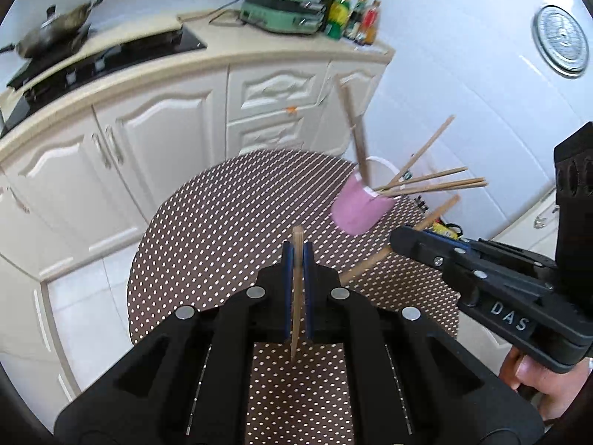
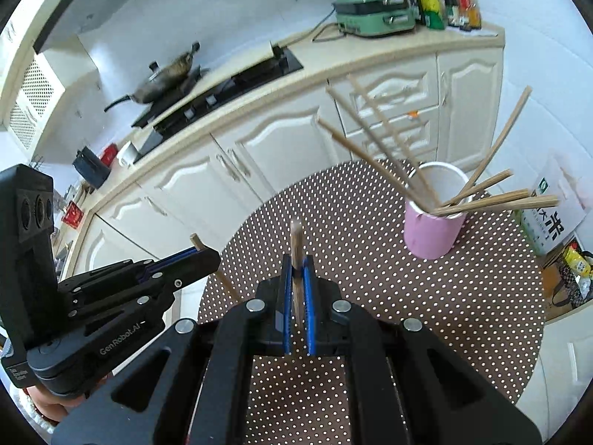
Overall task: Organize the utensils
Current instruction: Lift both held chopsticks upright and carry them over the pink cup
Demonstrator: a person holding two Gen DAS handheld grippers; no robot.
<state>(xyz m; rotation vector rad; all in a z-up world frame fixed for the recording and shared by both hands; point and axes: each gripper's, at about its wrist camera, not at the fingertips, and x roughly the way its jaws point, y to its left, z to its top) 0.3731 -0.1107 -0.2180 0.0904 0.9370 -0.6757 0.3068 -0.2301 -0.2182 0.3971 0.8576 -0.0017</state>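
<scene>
A pink cup [image 1: 361, 205] [image 2: 433, 231] stands on the round dotted table [image 1: 222, 222] [image 2: 370, 278] with several wooden chopsticks [image 1: 433, 183] [image 2: 496, 202] fanning out of it. My left gripper [image 1: 297, 256] is shut on one chopstick [image 1: 297, 296], held above the table, near the cup's left. My right gripper [image 2: 296, 265] is shut on another chopstick [image 2: 295, 244], which also shows in the left wrist view [image 1: 370, 259]. The right gripper shows at the right of the left wrist view [image 1: 400, 239]; the left gripper shows at the left of the right wrist view [image 2: 202, 256].
White cabinets [image 1: 155, 141] [image 2: 281, 141] and a curved counter stand behind the table, with a stove and wok [image 2: 166, 74], a green appliance [image 2: 374, 13] and bottles [image 2: 444, 0]. A rice bag [image 2: 552, 218] and packets sit beside the table on the right.
</scene>
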